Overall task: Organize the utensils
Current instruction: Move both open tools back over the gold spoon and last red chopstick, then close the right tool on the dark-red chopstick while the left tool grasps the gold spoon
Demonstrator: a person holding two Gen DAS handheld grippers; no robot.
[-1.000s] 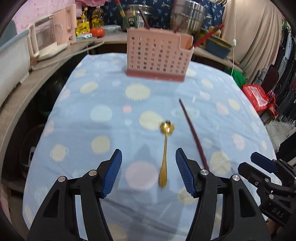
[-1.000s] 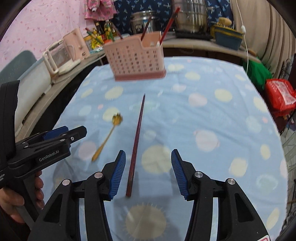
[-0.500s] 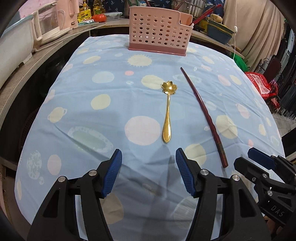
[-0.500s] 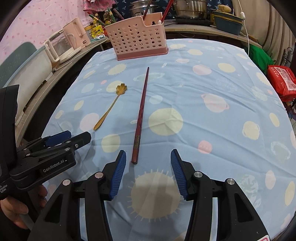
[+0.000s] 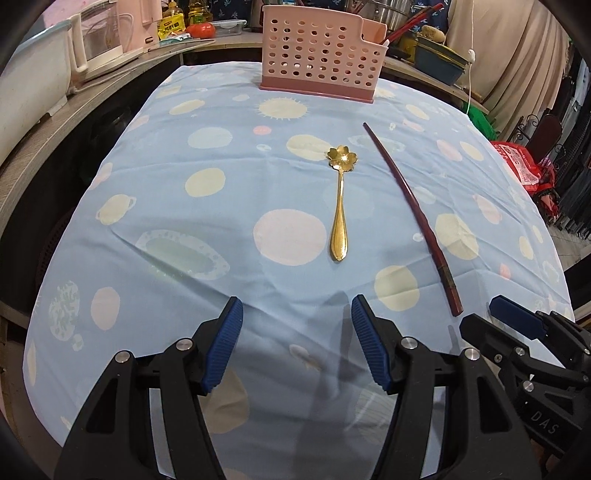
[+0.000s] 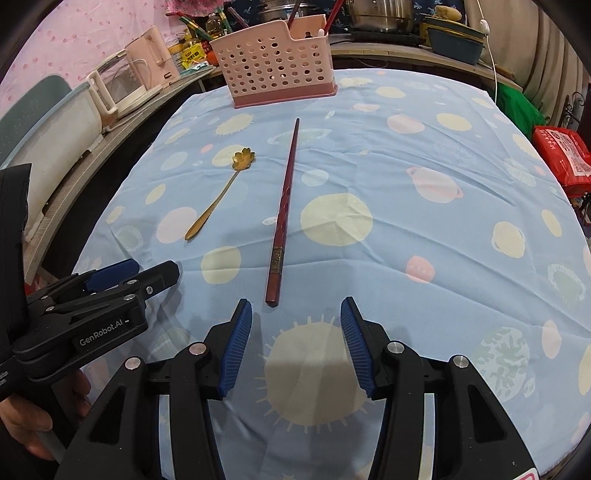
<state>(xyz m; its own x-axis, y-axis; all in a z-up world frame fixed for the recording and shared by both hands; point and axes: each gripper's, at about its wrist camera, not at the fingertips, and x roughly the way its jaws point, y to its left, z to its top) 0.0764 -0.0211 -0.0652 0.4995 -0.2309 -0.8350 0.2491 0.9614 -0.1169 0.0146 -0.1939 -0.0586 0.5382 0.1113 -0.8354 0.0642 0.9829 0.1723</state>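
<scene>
A gold spoon [image 5: 340, 201] with a flower-shaped bowl lies on the blue spotted tablecloth [image 5: 207, 221], handle toward me; it also shows in the right wrist view [image 6: 218, 199]. A dark red chopstick [image 5: 413, 214] lies to its right, also in the right wrist view [image 6: 284, 210]. A pink perforated utensil basket [image 5: 317, 59] stands at the far edge and holds red chopsticks [image 6: 332, 16]. My left gripper [image 5: 295, 339] is open and empty, short of the spoon's handle. My right gripper [image 6: 295, 339] is open and empty, just short of the chopstick's near end.
A counter [image 5: 122, 70] runs behind and to the left with a pink kettle [image 6: 147, 66], bottles, pots [image 6: 380, 14] and a blue tub [image 6: 454, 40]. A red bag [image 6: 561, 155] hangs off the table's right side. The table edge is close below both grippers.
Both grippers have pulled back toward the near table edge and risen; the spoon and chopstick now lie farther ahead of the fingers. Nothing was picked up.
</scene>
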